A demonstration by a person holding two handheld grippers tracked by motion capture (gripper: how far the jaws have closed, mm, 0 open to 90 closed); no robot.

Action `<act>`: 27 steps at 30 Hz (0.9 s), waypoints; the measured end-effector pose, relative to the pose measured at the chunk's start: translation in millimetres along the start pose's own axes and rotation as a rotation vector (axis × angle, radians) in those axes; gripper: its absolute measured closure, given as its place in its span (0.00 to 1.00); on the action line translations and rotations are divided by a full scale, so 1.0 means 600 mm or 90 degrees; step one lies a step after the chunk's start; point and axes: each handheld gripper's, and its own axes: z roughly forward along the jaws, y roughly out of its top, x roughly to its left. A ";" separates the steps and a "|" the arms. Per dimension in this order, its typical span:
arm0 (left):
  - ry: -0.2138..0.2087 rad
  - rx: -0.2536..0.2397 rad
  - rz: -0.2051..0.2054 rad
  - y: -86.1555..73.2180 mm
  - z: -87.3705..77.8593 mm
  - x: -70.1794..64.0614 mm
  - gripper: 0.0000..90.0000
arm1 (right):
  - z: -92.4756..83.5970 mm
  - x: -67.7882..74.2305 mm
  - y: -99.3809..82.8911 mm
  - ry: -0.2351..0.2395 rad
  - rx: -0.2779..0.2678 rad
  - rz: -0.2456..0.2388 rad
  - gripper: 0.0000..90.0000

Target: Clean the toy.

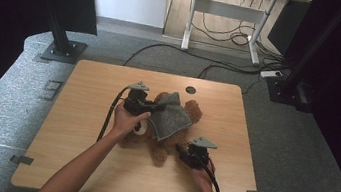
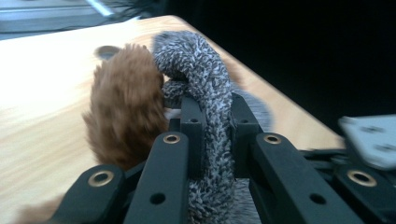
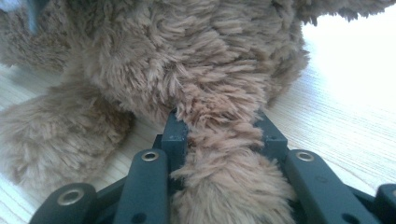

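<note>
Cloth (image 2: 205, 93) pinched by our left gripper (image 2: 212, 123) may slip off while our right gripper (image 3: 219, 133) clamps the teddy bear (image 3: 187, 60) leg (probably a leg).

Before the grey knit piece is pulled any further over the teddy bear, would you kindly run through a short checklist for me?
1. Left gripper clamped on the grey knit cloth: ok, fabric is pinched between its jaws.
2. Right gripper anchoring the teddy bear: ok, jaws are closed on a furry limb.
3. Bear resting on the table: ok.
4. Cloth lying over the bear's body: ok in the high view.
5. Cloth free of snags underneath: cannot tell.
</note>
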 end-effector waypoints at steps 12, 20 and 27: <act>0.012 0.064 0.041 -0.059 0.007 -0.030 0.88 | 0.001 -0.001 0.001 0.001 0.001 0.003 0.71; 0.038 0.089 0.028 -0.103 -0.020 -0.002 0.89 | 0.001 -0.001 0.001 0.002 0.001 0.000 0.71; 0.031 0.079 0.041 -0.117 -0.046 -0.016 0.88 | 0.001 -0.001 0.001 0.000 0.002 -0.001 0.71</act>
